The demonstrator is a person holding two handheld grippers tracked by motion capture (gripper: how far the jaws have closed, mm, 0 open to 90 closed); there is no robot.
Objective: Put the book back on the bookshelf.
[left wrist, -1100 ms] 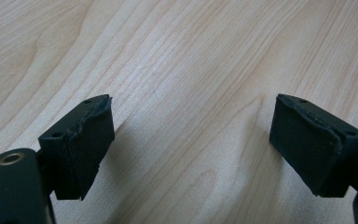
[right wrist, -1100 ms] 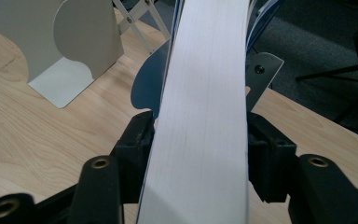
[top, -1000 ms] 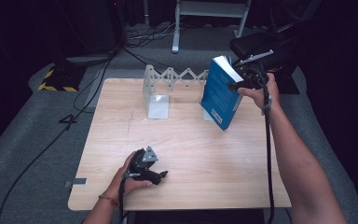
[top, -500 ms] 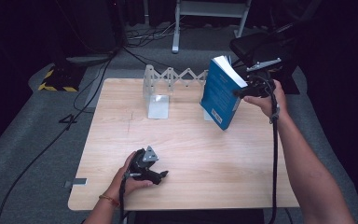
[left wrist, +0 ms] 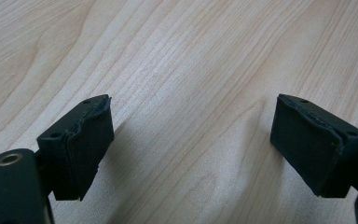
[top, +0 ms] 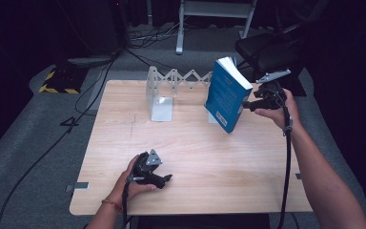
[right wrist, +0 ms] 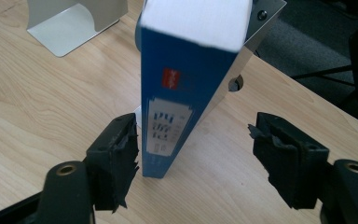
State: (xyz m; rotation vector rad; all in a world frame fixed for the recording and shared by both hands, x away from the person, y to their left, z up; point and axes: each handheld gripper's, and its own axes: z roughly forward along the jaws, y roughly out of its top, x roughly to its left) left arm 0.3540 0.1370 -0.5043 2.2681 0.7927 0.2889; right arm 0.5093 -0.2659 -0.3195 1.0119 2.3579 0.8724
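The blue book (top: 228,93) is standing on its lower edge at the far right of the surface (top: 190,143), tilted, top tipping toward the far right and leaning back on a metal bookend (right wrist: 254,35) behind it. Its long axis runs up and down, spine (right wrist: 175,102) facing the right hand-held gripper (top: 253,103). That one sits just to the book's right, pointing level at it. From the right gripper view the jaws have just been opening and stand apart, the near jaw just beside the spine's lower corner but not pressing, the other well clear, so the book is between them and unheld. A re-grip would likely mean going straight ahead along that line.

Over at the near left, the left hand-held gripper (top: 148,172) rests low over bare wood, jaws apart with nothing between them, well away from the book. A second silver bookend (top: 161,102) and the zigzag rack (top: 183,78) joining the two stand further left along the far edge. Right hand is clearly nearer
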